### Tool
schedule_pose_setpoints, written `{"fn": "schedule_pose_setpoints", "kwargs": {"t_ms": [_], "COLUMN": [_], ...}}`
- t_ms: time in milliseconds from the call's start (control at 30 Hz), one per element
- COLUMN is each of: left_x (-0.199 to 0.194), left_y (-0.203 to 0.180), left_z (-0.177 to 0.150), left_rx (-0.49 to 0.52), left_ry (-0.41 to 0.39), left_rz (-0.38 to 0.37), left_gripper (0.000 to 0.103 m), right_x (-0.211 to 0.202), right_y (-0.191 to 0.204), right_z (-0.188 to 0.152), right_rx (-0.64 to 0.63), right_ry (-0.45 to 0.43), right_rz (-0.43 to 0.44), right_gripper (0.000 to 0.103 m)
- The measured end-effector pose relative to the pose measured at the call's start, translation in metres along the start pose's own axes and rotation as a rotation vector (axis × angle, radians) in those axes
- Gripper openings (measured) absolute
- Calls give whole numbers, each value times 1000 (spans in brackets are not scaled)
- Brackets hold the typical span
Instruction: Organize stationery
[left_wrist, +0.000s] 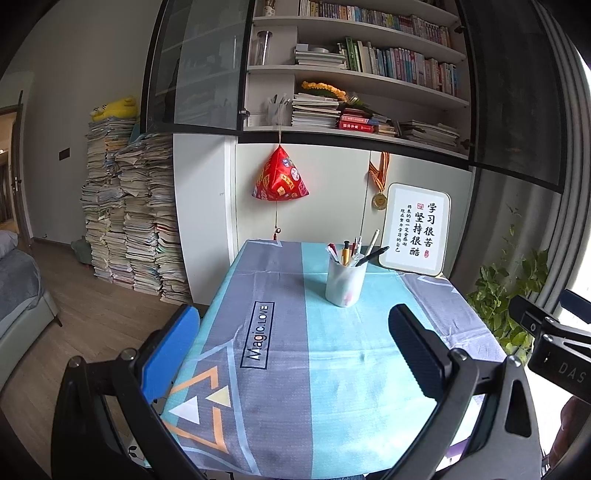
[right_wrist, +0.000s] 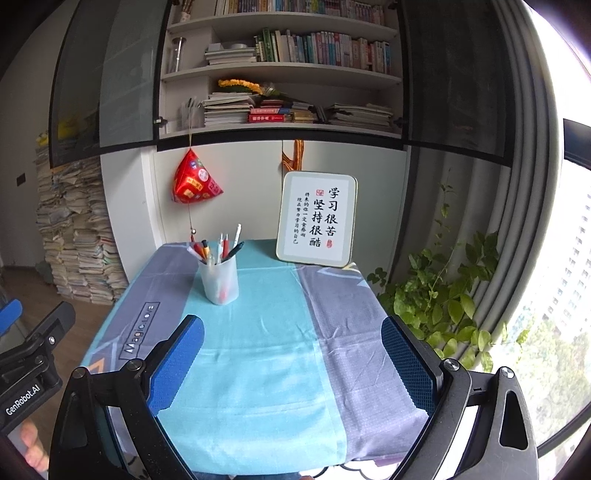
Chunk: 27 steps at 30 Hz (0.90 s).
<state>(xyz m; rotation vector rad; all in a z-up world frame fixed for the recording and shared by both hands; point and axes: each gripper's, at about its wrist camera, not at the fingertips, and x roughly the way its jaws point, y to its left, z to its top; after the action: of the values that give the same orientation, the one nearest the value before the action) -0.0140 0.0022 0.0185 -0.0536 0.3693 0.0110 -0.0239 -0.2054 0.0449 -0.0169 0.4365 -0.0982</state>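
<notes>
Left tool (left_wrist: 295, 332): fingers spread wide, nothing between them, held above the near part of the bench (left_wrist: 332, 369); one blue pad (left_wrist: 173, 350) and one black ribbed finger face visible. Right tool (right_wrist: 291, 350): likewise spread and empty, both blue pads (right_wrist: 177, 362) showing, poised over the near edge of the same bench. Each tool appeared at the margin of the other's view, side by side and apart. Bench covering: cloth in grey and turquoise bands, printed "Magic.LOVE" (left_wrist: 260, 336) with triangle motifs toward the left corner. Pen holder (left_wrist: 345, 282): one translucent white cup, upright, toward the far middle of the bench, well apart from both tools. Contents: an assortment of pens (left_wrist: 356, 251) standing in the cup, tips and caps fanning above the rim; a black one leaned out to the right. Framed calligraphy panel (left_wrist: 415, 232): propped at the far right corner of the bench, near the cup, not touching it. Beyond: white cabinet with a red fabric pyramid ornament (left_wrist: 279, 175) and a medal (left_wrist: 378, 201) hanging; bookshelves (left_wrist: 369, 62) above; paper stacks (left_wrist: 129, 210) on the floor at left; leafy plant (right_wrist: 439, 295) by the window at right.
</notes>
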Motion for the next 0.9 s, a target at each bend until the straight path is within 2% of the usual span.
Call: {"fn": "schedule_pose_setpoints", "kwargs": {"t_ms": [900], "left_x": [-10], "left_y": [-1], "left_z": [-2], "left_rx": [25], "left_ry": [-45], "left_rz": [9], "left_gripper": [102], "right_x": [-17], "right_y": [2], "right_z": [-1], "right_rx": [-43], "right_ry": [-43], "right_rz": [-49], "right_gripper": [97]}}
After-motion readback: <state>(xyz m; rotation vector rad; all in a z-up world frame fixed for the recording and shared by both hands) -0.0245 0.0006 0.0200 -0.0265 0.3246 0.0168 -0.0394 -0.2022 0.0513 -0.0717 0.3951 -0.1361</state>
